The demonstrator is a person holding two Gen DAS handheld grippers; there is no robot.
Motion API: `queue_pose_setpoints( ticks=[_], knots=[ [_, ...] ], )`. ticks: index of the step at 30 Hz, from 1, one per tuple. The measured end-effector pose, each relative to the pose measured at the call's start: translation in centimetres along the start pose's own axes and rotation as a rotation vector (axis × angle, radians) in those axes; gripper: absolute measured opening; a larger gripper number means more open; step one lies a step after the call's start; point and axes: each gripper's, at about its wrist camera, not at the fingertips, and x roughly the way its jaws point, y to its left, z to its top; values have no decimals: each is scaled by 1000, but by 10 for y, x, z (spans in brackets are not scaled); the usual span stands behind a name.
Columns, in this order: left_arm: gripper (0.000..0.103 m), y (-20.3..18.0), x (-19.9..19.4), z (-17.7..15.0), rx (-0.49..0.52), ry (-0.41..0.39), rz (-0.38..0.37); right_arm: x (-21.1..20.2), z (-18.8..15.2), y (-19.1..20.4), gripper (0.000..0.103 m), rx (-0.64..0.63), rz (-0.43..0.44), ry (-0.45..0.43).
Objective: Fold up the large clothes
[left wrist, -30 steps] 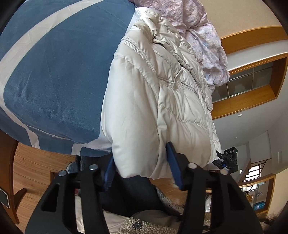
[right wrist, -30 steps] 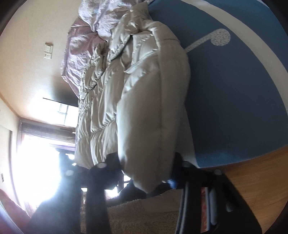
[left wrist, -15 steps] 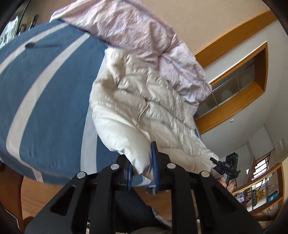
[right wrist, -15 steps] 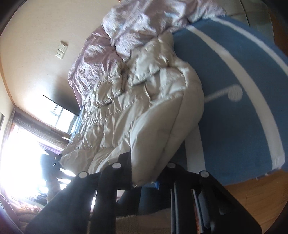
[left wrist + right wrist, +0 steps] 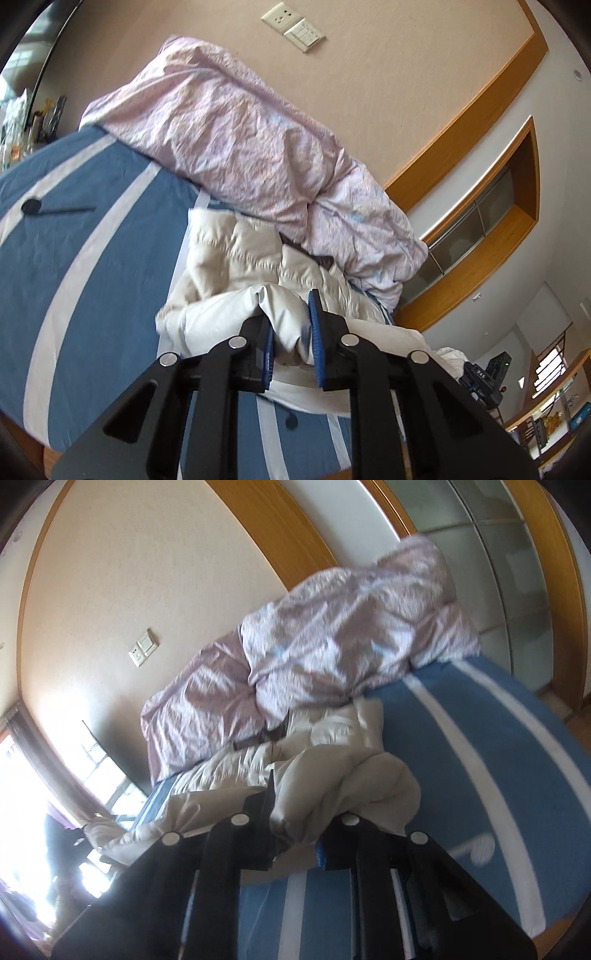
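A cream quilted puffer jacket lies on a blue bed cover with white stripes. In the left wrist view my left gripper is shut on a bunched edge of the jacket, lifted off the cover. The right wrist view shows the same jacket and my right gripper shut on another bunched edge of it, also raised. The stretch of jacket between the two grips hangs in folds. Far down the right edge of the left wrist view, the other gripper shows small.
A crumpled pink duvet is piled at the head of the bed against a beige wall with a switch plate. Wood-trimmed glass panels stand to the right. A bright window glares at the left of the right wrist view.
Both grippers closed on the jacket's edge and rose with it. The views tipped up from the hem hanging at the bed's edge to the bed top, duvet and wall.
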Motion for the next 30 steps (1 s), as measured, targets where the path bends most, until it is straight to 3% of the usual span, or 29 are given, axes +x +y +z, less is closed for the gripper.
queue_pose_setpoints(
  ticks=[8, 16, 23, 30],
  knots=[
    [16, -11, 55, 60, 77, -47, 80, 67, 58, 37, 16, -114, -156, -79],
    [16, 4, 123, 102, 81, -62, 182, 160, 96, 43, 16, -113, -317, -86],
    [16, 26, 181, 115, 87, -43, 269, 231, 105, 33, 17, -82, -451, -38],
    [16, 37, 223, 120, 100, -27, 317, 275, 102, 12, 20, -5, -540, 11]
  ],
)
